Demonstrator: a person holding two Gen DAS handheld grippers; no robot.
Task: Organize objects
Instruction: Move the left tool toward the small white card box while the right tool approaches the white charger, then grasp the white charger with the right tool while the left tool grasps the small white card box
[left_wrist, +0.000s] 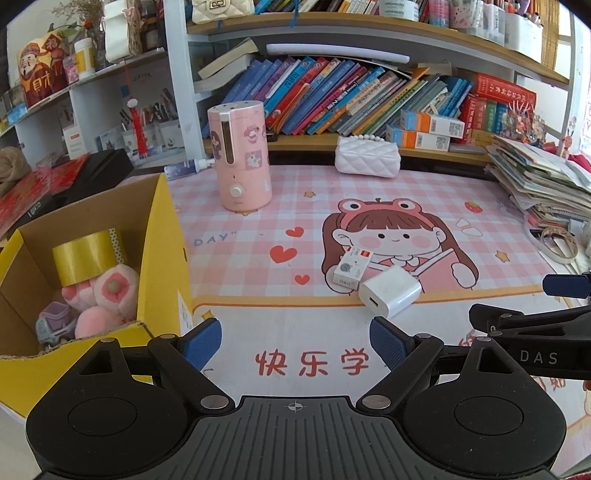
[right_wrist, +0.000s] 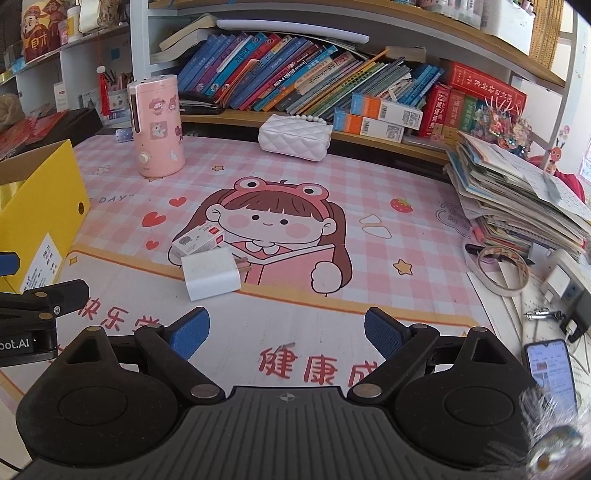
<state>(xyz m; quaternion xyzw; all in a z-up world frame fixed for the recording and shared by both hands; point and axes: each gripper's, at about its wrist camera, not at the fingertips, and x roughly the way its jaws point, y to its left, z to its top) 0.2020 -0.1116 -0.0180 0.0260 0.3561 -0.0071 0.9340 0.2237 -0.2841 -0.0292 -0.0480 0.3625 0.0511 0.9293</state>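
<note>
- the left gripper (left_wrist: 295, 341) fills the bottom of the left wrist view, its blue-padded jaws spread wide with nothing between them, only bare desk mat (left_wrist: 369, 184) showing in the gap.
- the right gripper (right_wrist: 286, 332) sits the same way at the bottom of the right wrist view — jaws wide apart and empty.
- a white charger plug (left_wrist: 389, 295) lies on the mat just right of centre in the left wrist view; in the right wrist view it is left of centre, metal prongs pointing right.
- a small white box (left_wrist: 352, 269) with red marks lies touching the charger's far side, over the cartoon girl printed on the mat.
- a yellow cardboard box (left_wrist: 162, 236) stands open at the left edge of the left wrist view, well apart from the charger; inside it are a roll of gold tape (left_wrist: 85, 260), pink plush balls (left_wrist: 107, 299) and a small toy truck (left_wrist: 55, 326).
- a pink humidifier (left_wrist: 242, 155) stands upright at upper centre-left, beside the yellow box's far corner.
- a white quilted purse (left_wrist: 367, 155) rests at the mat's far edge, below the shelf of leaning books (left_wrist: 332, 96).
- at the right of the right wrist view — a pile of booklets (right_wrist: 517, 195), a ring of white tape (right_wrist: 498, 269) and a lit phone (right_wrist: 550, 373).
</note>
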